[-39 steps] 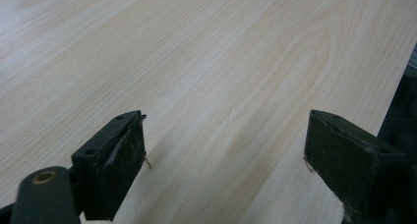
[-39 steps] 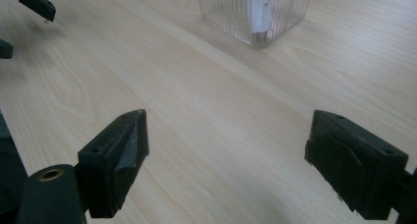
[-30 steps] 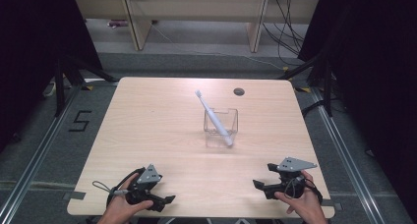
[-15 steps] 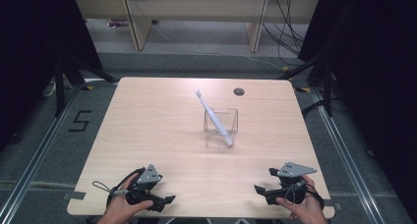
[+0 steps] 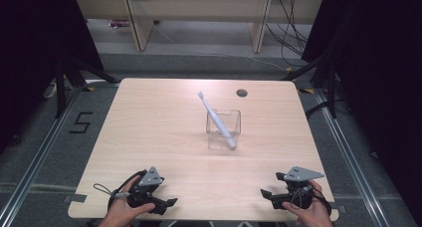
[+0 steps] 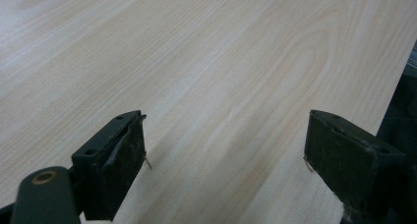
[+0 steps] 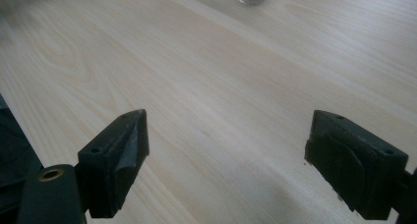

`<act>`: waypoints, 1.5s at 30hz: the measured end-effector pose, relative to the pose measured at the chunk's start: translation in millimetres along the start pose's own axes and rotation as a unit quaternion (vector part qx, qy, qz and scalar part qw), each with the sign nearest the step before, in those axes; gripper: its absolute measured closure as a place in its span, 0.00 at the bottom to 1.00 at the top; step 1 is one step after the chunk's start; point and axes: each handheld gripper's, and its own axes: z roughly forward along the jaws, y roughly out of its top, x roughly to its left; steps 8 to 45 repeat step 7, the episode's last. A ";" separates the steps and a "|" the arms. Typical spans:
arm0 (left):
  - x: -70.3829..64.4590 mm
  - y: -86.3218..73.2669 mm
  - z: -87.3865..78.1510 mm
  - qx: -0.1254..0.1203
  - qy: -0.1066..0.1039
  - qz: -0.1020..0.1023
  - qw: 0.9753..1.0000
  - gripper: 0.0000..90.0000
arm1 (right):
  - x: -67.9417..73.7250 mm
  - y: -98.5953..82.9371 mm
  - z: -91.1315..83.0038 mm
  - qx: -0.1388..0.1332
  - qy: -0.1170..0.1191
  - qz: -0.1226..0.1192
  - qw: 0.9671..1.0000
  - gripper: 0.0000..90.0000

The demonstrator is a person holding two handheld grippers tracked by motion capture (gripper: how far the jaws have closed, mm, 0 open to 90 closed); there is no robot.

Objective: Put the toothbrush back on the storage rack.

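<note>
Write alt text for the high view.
A white toothbrush stands tilted in a clear square container near the middle of a light wooden table. At the near edge, a person's hands hold the left tool and right tool, both away from the container.

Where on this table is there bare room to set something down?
Bare: the table's whole left half, the strip right of the clear box, and the band between it and both grippers. Crowded only at centre, where the toothbrush leans in the box.
</note>
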 end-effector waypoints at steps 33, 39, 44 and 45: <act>-0.7 -0.1 -0.2 0.000 -0.002 0.000 1.000 0.17 | 0.7 -1.0 1.8 0.008 0.004 0.010 1.000 0.18; -0.7 -0.1 -0.2 0.000 -0.002 0.000 1.000 0.17 | 0.7 -1.0 1.8 0.008 0.004 0.010 1.000 0.18; -0.7 -0.1 -0.2 0.000 -0.002 0.000 1.000 0.17 | 0.7 -1.0 1.8 0.008 0.004 0.010 1.000 0.18; -0.7 -0.1 -0.2 0.000 -0.002 0.000 1.000 0.17 | 0.7 -1.0 1.8 0.008 0.004 0.010 1.000 0.18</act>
